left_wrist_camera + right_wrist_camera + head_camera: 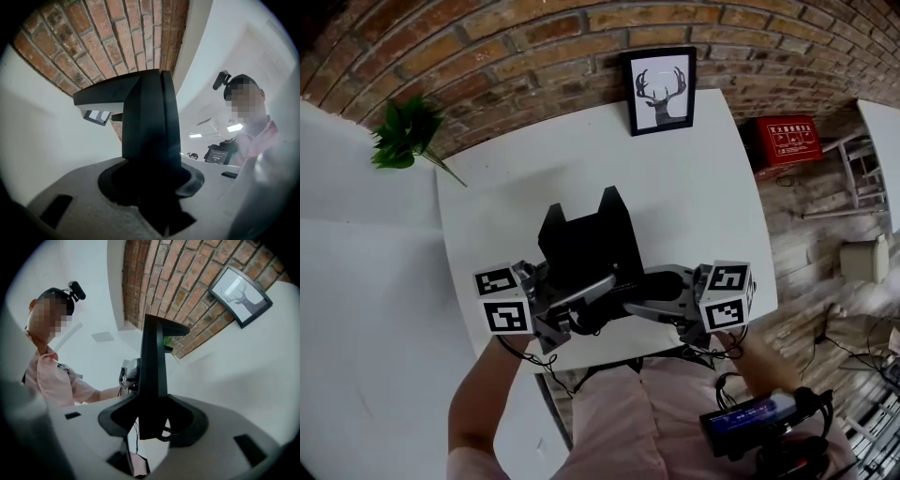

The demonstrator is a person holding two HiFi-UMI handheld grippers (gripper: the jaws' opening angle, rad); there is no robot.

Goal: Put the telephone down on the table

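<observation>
Telephone (586, 246) over the table's (694, 187) near edge, left gripper (589, 298) on its left side, right gripper (643, 302) on its right. Framed deer picture (661, 91) at far edge, against brick wall (487, 56). Plant (405, 131) left of table, red box (786, 139) right.

White table (694, 187), framed deer picture (662, 91) at its far edge

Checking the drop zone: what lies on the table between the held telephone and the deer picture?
Only bare table between telephone and deer picture, in the head view.

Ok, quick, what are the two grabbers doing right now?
Left gripper: closed on the telephone.
Right gripper: closed on the telephone too.
</observation>
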